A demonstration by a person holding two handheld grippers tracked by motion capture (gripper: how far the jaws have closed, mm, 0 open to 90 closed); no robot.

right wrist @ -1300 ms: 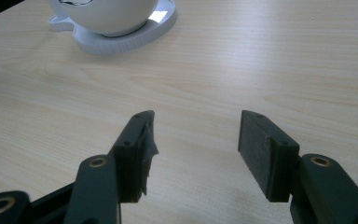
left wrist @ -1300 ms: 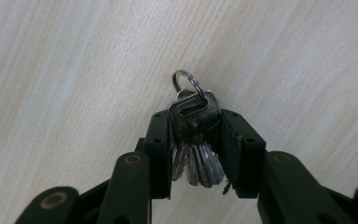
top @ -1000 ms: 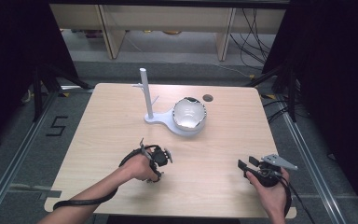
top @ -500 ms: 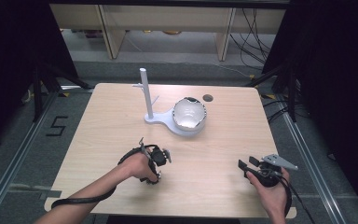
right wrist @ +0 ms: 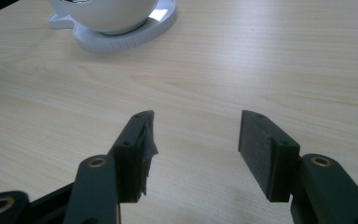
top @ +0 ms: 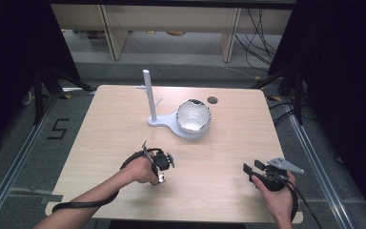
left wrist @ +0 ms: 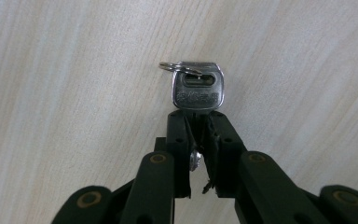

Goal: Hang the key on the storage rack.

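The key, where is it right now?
The key is clamped by its blade in the left gripper, head and ring poking out over bare table, near the front left in the high view.

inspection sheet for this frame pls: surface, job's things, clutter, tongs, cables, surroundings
Surface: light wood table, bare apart from the items below; small dark round spot near the far edge.
Job's things: silver key with a split ring, clamped by its blade; white stand with an upright post and side pegs; white bowl sitting on the stand's base plate.
Clutter: nothing seen.
Tongs: left tongs shut on the key, pointed down at the tabletop; right tongs open, nothing between the jaws, held near the table's near right corner.
Cables: black cable trails from the left tongs along the forearm; loose wires on the floor behind the table.
Surroundings: wooden shelving beyond the table; dark curtains at both sides.
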